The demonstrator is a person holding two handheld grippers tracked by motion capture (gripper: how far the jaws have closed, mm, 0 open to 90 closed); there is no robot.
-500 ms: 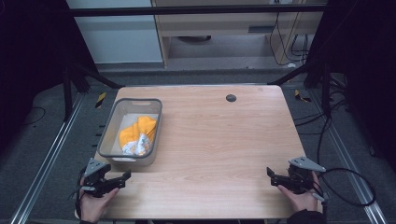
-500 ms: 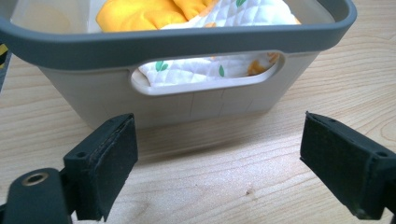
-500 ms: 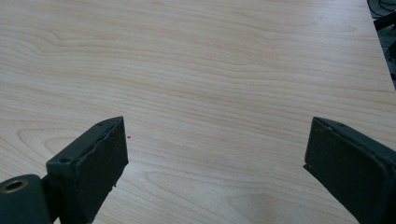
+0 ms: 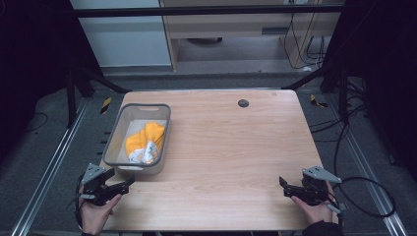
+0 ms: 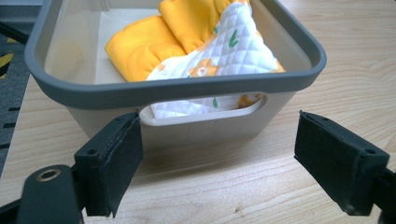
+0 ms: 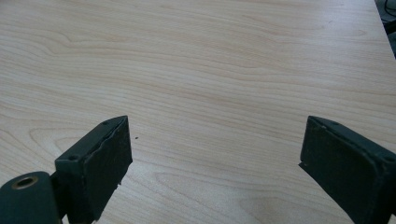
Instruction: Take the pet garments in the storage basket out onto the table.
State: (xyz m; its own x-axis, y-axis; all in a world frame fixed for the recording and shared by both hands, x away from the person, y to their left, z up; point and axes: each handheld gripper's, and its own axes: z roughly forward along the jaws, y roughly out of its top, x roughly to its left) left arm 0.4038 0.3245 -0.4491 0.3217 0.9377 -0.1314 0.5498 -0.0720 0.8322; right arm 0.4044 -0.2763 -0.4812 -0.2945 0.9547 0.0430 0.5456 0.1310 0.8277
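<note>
A grey plastic bin (image 4: 114, 147) stands on the left part of the wooden table (image 4: 231, 147), its long side running away from the person. Inside it lies a bundle of cloth (image 4: 144, 142), orange on one face and white and quilted with small orange and green prints on the other. In the left gripper view the cloth (image 5: 196, 46) is heaped toward the near end of the bin (image 5: 177, 86), and a bit of the white quilting shows through the handle slot in the near wall.

The left gripper (image 4: 129, 183) sits at the near left corner of the table, held in the person's left hand (image 4: 94, 216), and points at the near end of the bin. Its 2 jaws stand wide apart with nothing between them; in its own view (image 5: 217, 161) the bin's near wall is just ahead of the pads, close but not touched.

The right gripper (image 4: 282, 185) is held in the right hand (image 4: 312, 212) at the near right corner, well apart from the bin, pointing left across the table. Its jaws also stand wide open and hold nothing; in its own view (image 6: 215, 161) bare wood lies between the 2 pads.

A small dark round hole (image 4: 243, 103) sits near the far edge of the table.
</note>
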